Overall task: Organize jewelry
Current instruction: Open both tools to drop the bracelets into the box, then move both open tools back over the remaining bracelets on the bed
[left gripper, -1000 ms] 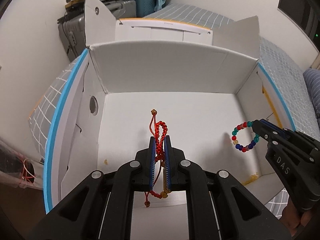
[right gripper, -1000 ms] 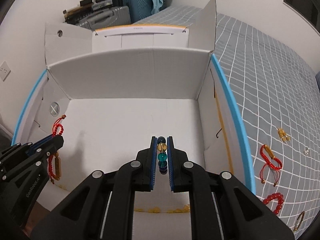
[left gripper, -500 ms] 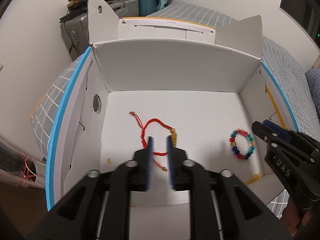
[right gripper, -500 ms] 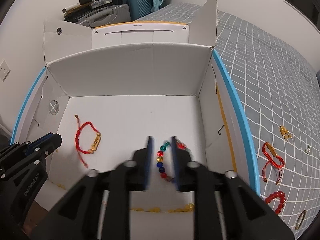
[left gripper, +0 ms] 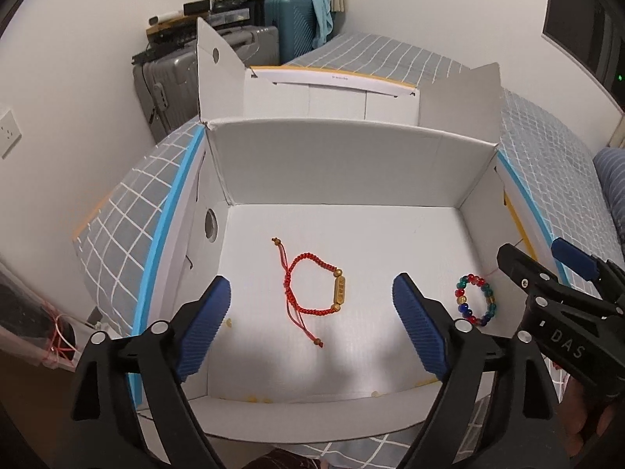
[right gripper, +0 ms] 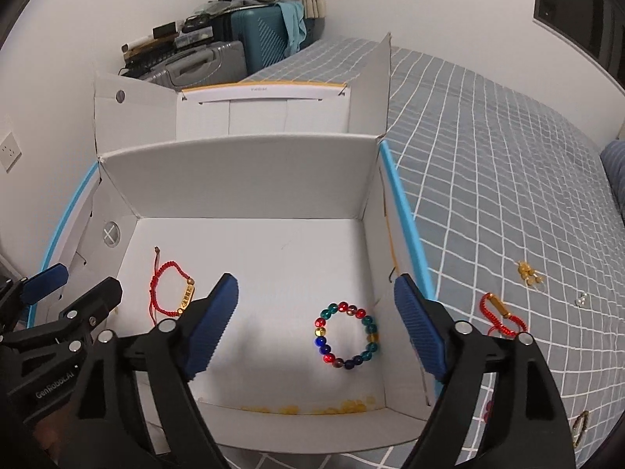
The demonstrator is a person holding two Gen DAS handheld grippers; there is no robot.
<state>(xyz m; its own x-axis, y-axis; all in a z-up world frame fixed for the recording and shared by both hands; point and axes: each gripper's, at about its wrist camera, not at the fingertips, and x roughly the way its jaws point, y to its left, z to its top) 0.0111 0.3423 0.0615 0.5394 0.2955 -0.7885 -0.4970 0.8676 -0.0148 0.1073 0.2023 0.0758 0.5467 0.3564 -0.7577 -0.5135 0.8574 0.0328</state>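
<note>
Jewelry lies on the floor of the open white cardboard box (left gripper: 351, 164) that sits on the grey checked bed (right gripper: 508, 156). Nearest in each wrist view are that gripper's own blue-padded jaws, spread wide with nothing between them. The left gripper (left gripper: 312, 293) hangs over the red braided cord bracelet with a gold bar charm (left gripper: 316, 293), which lies flat near the middle of the box floor in its view. The right gripper (right gripper: 316, 293) hangs over the bracelet of round glass beads in red, blue, green and amber (right gripper: 347, 335), which lies flat in the near right part of the floor, close to the right wall.

Both pairs of jaws have just been opening. A second ago each was pinched on its bracelet, the red cord dangling from the left and the beads held edge-on in the right; half a second ago the jaws were parting and both pieces were already down on the cardboard. Both bracelets now rest clear of the pads, so these two pieces look delivered, and both grippers sit a little higher above the box than before.

Farther off, on the bed to the right of the box, more pieces wait: another red cord bracelet with a gold tube (right gripper: 502, 316), a small cluster of amber beads (right gripper: 529, 273), and others half hidden at the near right edge. The sorting seems only partly done.
</note>
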